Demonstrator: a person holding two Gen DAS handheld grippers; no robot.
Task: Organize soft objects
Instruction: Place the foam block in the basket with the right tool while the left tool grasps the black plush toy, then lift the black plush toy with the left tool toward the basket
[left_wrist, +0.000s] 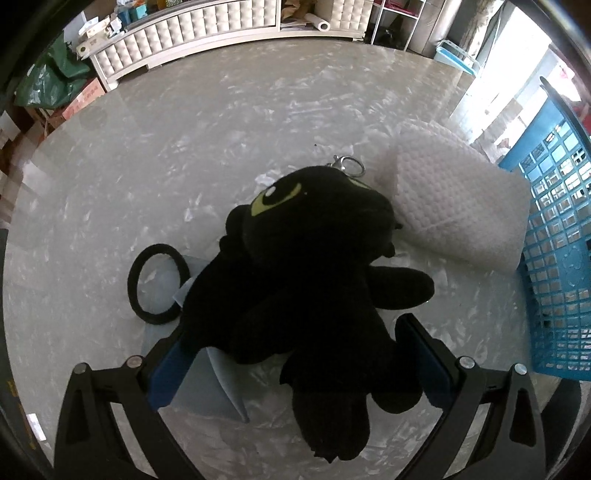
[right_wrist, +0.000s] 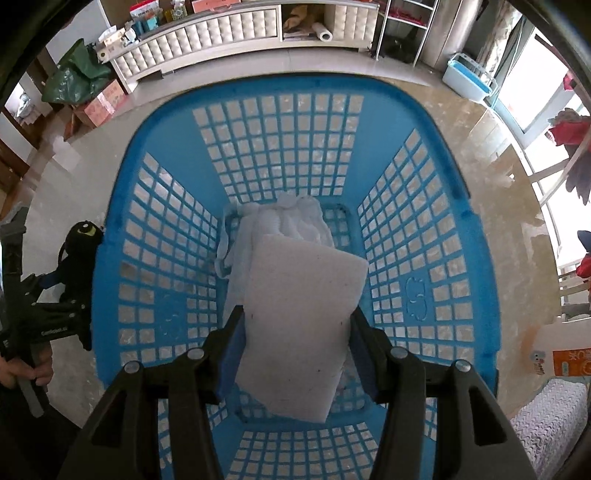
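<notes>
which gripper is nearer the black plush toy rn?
Left. The left gripper straddles the black plush toy on the floor, fingers on either side of its body. The right gripper is off to the side over the blue basket, holding a white foam sheet.

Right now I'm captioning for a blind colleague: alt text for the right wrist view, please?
The right gripper holds a white foam sheet over a blue lattice basket that already contains white fabric. At the left edge, the left gripper and a black plush toy.

Both wrist views look steeply down, sharing the basket (left_wrist: 554, 266).
</notes>
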